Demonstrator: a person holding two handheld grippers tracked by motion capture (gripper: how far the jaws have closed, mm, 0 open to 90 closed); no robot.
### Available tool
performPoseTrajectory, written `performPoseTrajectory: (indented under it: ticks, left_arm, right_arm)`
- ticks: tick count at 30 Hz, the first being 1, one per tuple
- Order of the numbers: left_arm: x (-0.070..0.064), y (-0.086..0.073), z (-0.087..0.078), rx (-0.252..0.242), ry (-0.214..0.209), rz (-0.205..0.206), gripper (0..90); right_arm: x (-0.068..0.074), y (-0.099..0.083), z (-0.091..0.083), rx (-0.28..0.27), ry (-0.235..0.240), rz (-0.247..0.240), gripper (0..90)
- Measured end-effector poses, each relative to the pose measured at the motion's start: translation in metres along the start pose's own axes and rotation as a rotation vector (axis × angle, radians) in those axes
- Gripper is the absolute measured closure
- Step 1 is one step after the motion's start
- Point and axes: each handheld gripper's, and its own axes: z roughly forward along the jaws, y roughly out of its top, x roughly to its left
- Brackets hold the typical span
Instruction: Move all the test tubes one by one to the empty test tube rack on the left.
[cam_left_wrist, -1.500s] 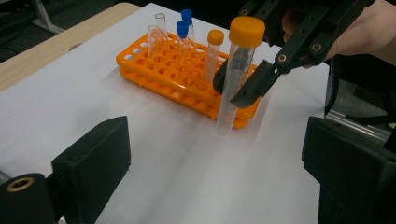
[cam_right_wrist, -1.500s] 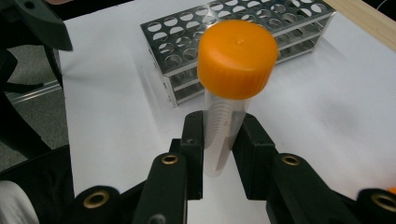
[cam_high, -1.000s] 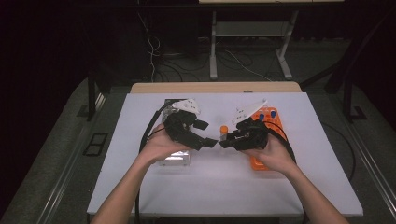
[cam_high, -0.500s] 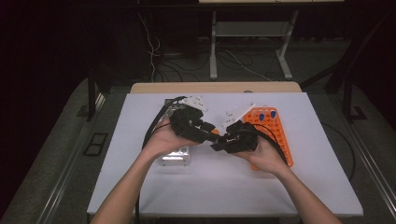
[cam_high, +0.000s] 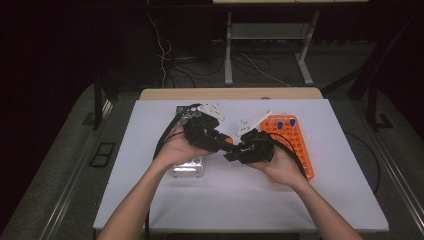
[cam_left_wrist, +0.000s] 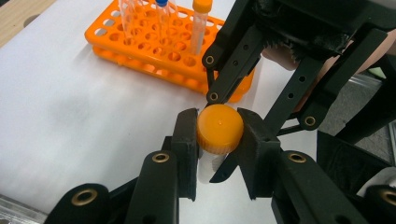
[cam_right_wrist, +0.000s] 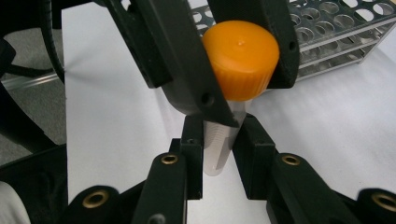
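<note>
From the high view, the white-topped desk (cam_high: 240, 200) carries an orange plastic tube rack (cam_high: 295, 145) on its right side and a clear plastic rack (cam_high: 187, 169) just left of centre, partly under the person's left hand. The two hands meet above the middle of the desk: the left gripper (cam_high: 220, 140) and the right gripper (cam_high: 234, 152) point toward each other, tips almost touching, with a small spot of orange between them. Black cables trail from both grippers toward the person.

In the left gripper view, the left gripper (cam_left_wrist: 219, 135) is clenched on the round orange screw cap (cam_left_wrist: 219, 128) of a clear plastic tube, one black pad pressed against each side of the cap's ribbed edge. The cap faces the camera, and the tube body runs away behind it, mostly hidden. The right gripper's black linkage rises just behind the cap. Farther back on the desk stands the orange plastic tube rack (cam_left_wrist: 154, 51), holding several upright tubes, one with an orange cap (cam_left_wrist: 202, 5) and one with a blue cap (cam_left_wrist: 161, 3).

In the right gripper view, the right gripper (cam_right_wrist: 219, 149) is clamped on the clear plastic tube (cam_right_wrist: 222, 144) along its body, below the cap. Above it, the left gripper's jaws grip the orange screw cap (cam_right_wrist: 243, 58) from both sides. The tube is held in the air over the desk, and the clear plastic rack (cam_right_wrist: 336, 32) lies behind at upper right.
</note>
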Motion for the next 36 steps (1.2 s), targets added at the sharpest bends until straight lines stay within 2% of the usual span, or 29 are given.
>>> performPoseTrajectory:
  ticks: [4, 5, 7, 10, 12, 13, 14, 15, 17, 18, 19, 22, 25, 26, 36]
  left_arm:
    - [0.003, 0.003, -0.003, -0.004, 0.006, 0.007, 68.6]
    - [0.004, 0.004, -0.005, -0.009, 0.007, 0.003, 68.7]
    - [0.006, 0.005, -0.008, -0.013, 0.011, -0.001, 68.7]
    - [0.009, 0.008, -0.013, -0.016, 0.024, -0.006, 68.7]
    - [0.012, 0.01, -0.016, -0.021, 0.033, -0.014, 68.7]
    - [0.014, 0.011, -0.018, -0.019, 0.037, -0.011, 68.7]
    - [0.015, 0.011, -0.019, -0.022, 0.041, -0.016, 68.7]
    - [0.017, 0.012, -0.02, -0.017, 0.046, -0.017, 68.7]
    - [0.02, 0.013, -0.022, -0.018, 0.054, -0.026, 68.7]
    - [0.022, 0.013, -0.023, -0.017, 0.058, -0.025, 68.7]
    - [0.024, 0.014, -0.024, -0.016, 0.062, -0.029, 68.7]
    - [0.029, 0.015, -0.028, -0.018, 0.069, -0.037, 68.7]
    - [0.035, 0.017, -0.032, -0.023, 0.081, -0.047, 68.7]
    - [0.037, 0.017, -0.033, -0.023, 0.087, -0.05, 68.7]
    - [0.057, 0.021, -0.044, -0.023, 0.119, -0.079, 68.7]
  right_arm:
    - [-0.001, 0.0, -0.003, -0.014, -0.001, 0.015, 66.5]
    - [-0.002, -0.001, -0.006, -0.022, -0.006, 0.027, 61.7]
    - [-0.002, -0.001, -0.008, -0.026, -0.01, 0.031, 60.5]
    - [-0.004, -0.004, -0.015, -0.039, -0.027, 0.054, 51.7]
    - [-0.005, -0.005, -0.017, -0.044, -0.029, 0.059, 49.8]
    - [-0.008, -0.008, -0.021, -0.053, -0.038, 0.081, 43.8]
    - [-0.008, -0.008, -0.021, -0.053, -0.038, 0.081, 43.8]
    - [-0.01, -0.011, -0.025, -0.064, -0.05, 0.1, 38.4]
    - [-0.01, -0.012, -0.026, -0.067, -0.056, 0.108, 35.9]
    - [-0.012, -0.015, -0.029, -0.073, -0.075, 0.126, 27.4]
    - [-0.012, -0.015, -0.029, -0.073, -0.075, 0.126, 27.4]
    - [-0.014, -0.019, -0.036, -0.093, -0.104, 0.159, 10.4]
    - [-0.015, -0.023, -0.04, -0.108, -0.103, 0.173, 7.4]
    - [-0.016, -0.024, -0.042, -0.107, -0.106, 0.175, 0.0]
    - [-0.018, -0.036, -0.059, -0.13, -0.109, 0.203, 0.1]
